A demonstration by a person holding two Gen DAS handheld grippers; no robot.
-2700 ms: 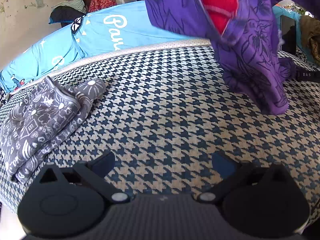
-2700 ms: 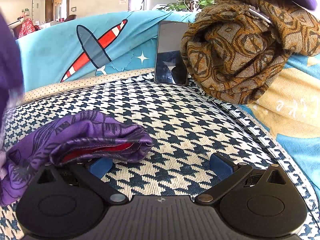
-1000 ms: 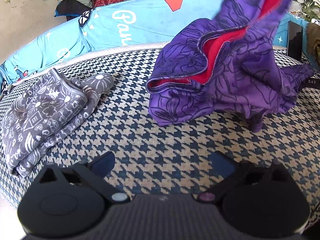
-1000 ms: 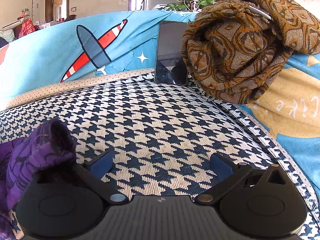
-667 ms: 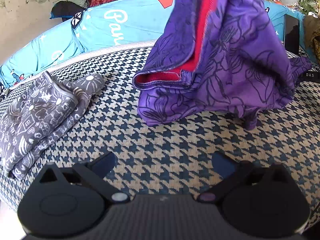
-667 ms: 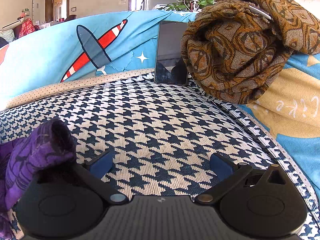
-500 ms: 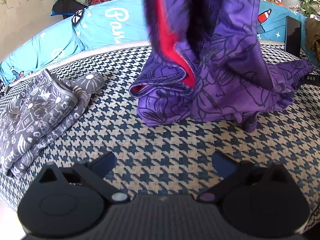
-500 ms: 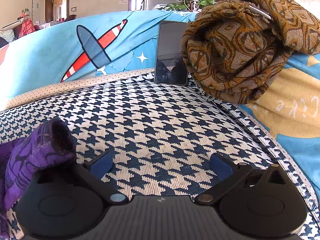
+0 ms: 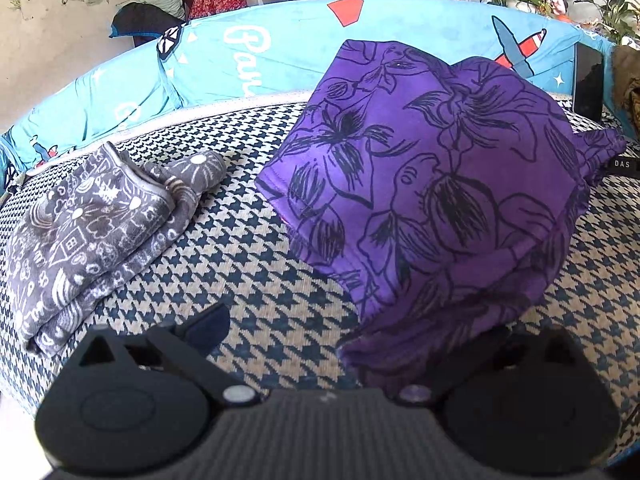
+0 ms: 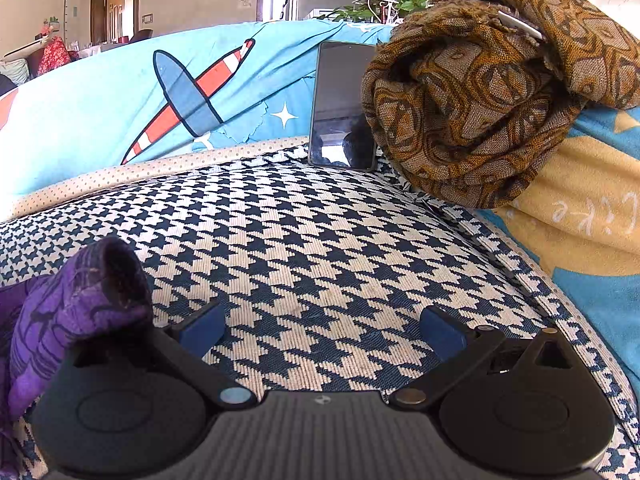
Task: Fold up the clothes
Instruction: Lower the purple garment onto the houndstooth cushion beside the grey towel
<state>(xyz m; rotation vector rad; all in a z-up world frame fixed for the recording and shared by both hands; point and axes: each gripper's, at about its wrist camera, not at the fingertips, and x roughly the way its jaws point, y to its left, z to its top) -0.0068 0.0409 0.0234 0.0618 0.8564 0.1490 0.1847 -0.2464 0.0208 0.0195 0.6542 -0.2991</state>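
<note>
A purple garment (image 9: 432,184) with black flower outlines lies heaped on the houndstooth cushion (image 9: 260,280), in the centre and right of the left wrist view. Its near edge drapes over the right finger of my left gripper (image 9: 324,320), which stands open; only the left blue pad (image 9: 208,326) shows. In the right wrist view a fold of the same purple garment (image 10: 80,304) rests against the left side of my right gripper (image 10: 320,328). That gripper is open, with bare cushion between its fingers.
A folded grey patterned garment (image 9: 92,232) lies at the cushion's left end. A brown patterned cloth (image 10: 480,100) is bundled at the right, beside a dark phone (image 10: 344,108) that leans on the blue cover (image 10: 120,120) of the sofa back.
The purple garment was up in the air with its red lining showing. It has come down into a heap, lining hidden, over my left gripper's right finger. The right gripper has not moved.
</note>
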